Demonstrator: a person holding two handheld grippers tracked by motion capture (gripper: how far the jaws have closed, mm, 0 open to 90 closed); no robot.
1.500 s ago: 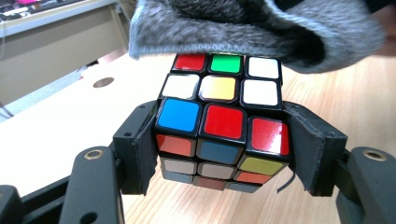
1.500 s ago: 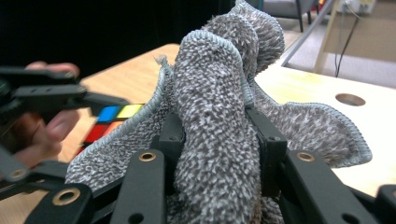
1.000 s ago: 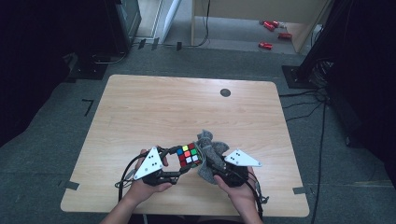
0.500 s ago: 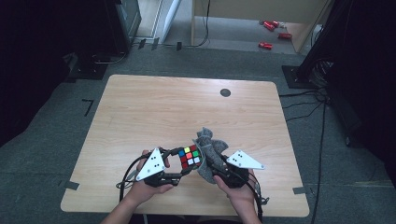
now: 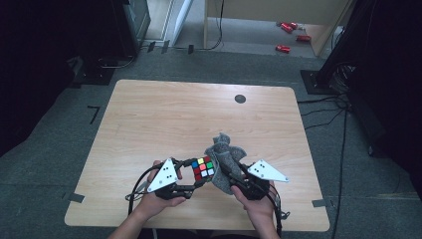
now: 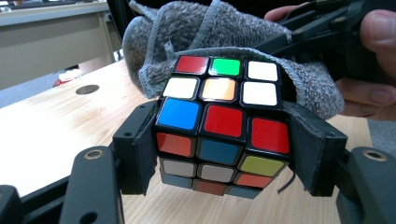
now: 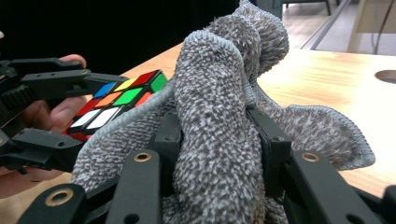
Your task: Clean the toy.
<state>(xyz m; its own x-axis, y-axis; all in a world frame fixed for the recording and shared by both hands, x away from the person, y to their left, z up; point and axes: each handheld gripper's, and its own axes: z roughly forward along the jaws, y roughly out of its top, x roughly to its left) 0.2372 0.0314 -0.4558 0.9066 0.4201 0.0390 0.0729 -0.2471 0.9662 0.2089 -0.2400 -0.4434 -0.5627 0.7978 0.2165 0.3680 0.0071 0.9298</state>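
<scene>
A scrambled colour cube is clamped between the two black jaws of my left gripper, lifted a little above the wooden table. A grey terry cloth is bunched between the jaws of my right gripper, which is shut on it. The cloth presses against the cube's far side and wraps partly round it. The two grippers face each other near the table's front edge.
A round dark grommet hole lies at the table's back right. Red objects lie on the floor behind the table. Black stands and cables sit beside the table on the right.
The right gripper and cloth have shifted slightly against the cube; the cloth's top fold has changed shape a little. The left gripper and cube have stayed put.
</scene>
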